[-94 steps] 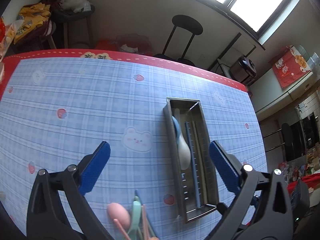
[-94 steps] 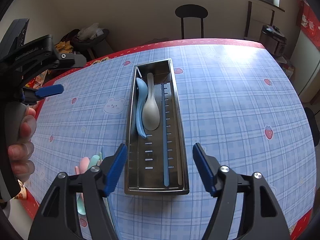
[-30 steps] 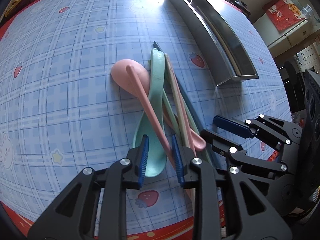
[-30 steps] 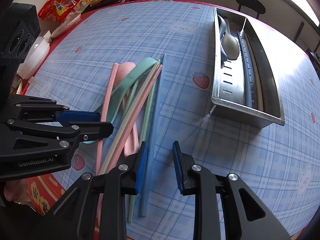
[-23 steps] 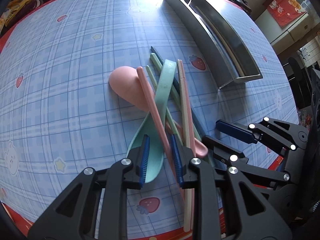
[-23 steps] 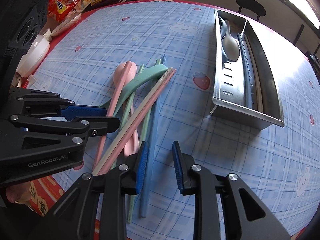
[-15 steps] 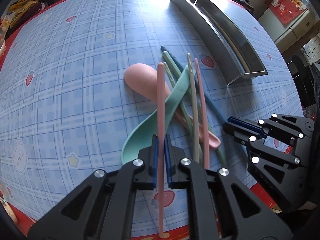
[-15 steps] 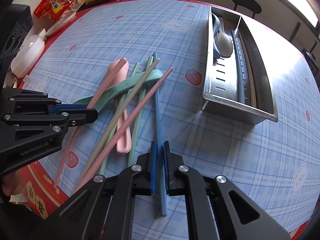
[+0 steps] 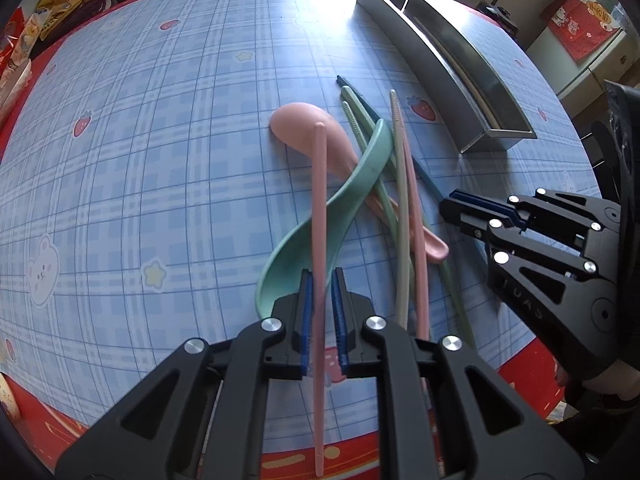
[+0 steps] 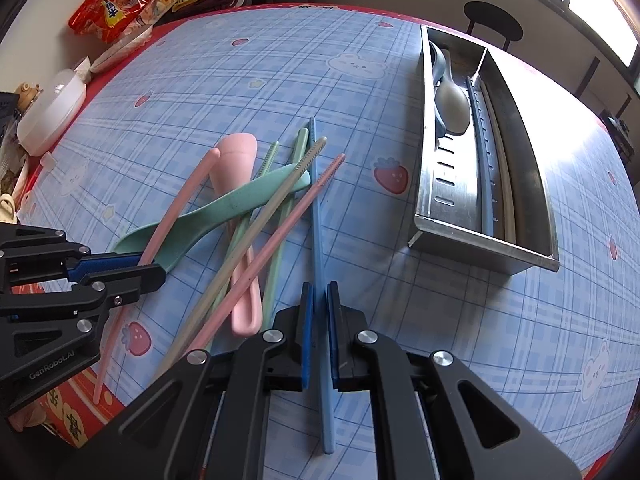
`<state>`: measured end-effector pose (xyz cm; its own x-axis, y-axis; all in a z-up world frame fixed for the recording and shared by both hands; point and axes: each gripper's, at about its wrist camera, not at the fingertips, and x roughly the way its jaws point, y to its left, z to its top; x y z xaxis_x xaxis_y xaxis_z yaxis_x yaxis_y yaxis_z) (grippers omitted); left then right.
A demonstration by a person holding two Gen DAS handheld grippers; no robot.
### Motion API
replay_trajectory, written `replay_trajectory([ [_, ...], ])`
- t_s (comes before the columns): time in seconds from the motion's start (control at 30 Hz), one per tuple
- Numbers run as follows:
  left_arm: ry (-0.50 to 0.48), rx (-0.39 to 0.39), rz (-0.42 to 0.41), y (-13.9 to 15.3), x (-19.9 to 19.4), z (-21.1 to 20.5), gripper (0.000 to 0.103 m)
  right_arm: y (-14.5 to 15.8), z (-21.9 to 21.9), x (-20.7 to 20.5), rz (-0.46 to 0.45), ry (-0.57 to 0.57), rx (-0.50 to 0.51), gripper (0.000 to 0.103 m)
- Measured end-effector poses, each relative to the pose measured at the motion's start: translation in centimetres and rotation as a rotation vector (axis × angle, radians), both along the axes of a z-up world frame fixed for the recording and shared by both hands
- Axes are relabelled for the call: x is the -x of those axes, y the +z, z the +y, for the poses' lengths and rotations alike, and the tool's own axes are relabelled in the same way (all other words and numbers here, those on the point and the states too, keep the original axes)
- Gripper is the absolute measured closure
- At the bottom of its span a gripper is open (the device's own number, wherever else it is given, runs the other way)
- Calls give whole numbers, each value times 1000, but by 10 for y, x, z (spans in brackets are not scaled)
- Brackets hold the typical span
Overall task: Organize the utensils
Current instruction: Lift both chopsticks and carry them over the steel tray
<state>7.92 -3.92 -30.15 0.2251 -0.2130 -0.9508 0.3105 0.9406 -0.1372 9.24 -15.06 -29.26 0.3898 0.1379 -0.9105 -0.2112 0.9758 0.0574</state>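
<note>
Left gripper (image 9: 320, 280) clamping pink chopstick (image 9: 319, 208), right gripper (image 10: 318, 292) clamping blue chopstick (image 10: 315, 208)

Bright window daylight, tablecloth (image 9: 160, 160) glare, fisheye-warped edges

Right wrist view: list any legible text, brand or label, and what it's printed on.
"GenRobot.AI": white lettering on the black body of the left gripper, at the left edge of the right wrist view.
Red snack bag at the table's far left corner: printing visible, too small and blurred to read.
Red table border: yellow characters, not legible.
Metal utensil tray and the blue chopstick in the right gripper: no text visible.
</note>
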Motion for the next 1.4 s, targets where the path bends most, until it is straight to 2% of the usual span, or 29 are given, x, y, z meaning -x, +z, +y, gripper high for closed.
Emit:
replay_trajectory([
  [0.2,3,2,-10,6,11,15,80,0,-1,-1,0,-7,-12,95],
  [0.5,-31,-46,26,1,30,16,80,1,0,2,0,-9,-1,96],
  [0.63,-14,-48,35,-3,31,20,81,1,4,2,-6,1,20,96],
  [0.7,-9,-62,24,-4,30,22,89,1,6,1,-10,6,32,96],
  [0.87,28,4,35,-3,25,35,93,1,7,-1,-16,15,38,96],
  [1.2,135,109,-15,22,20,76,93,3,-6,8,36,-20,-94,97],
  [1.4,161,120,-36,39,18,78,93,10,-12,15,30,-37,-146,97],
])
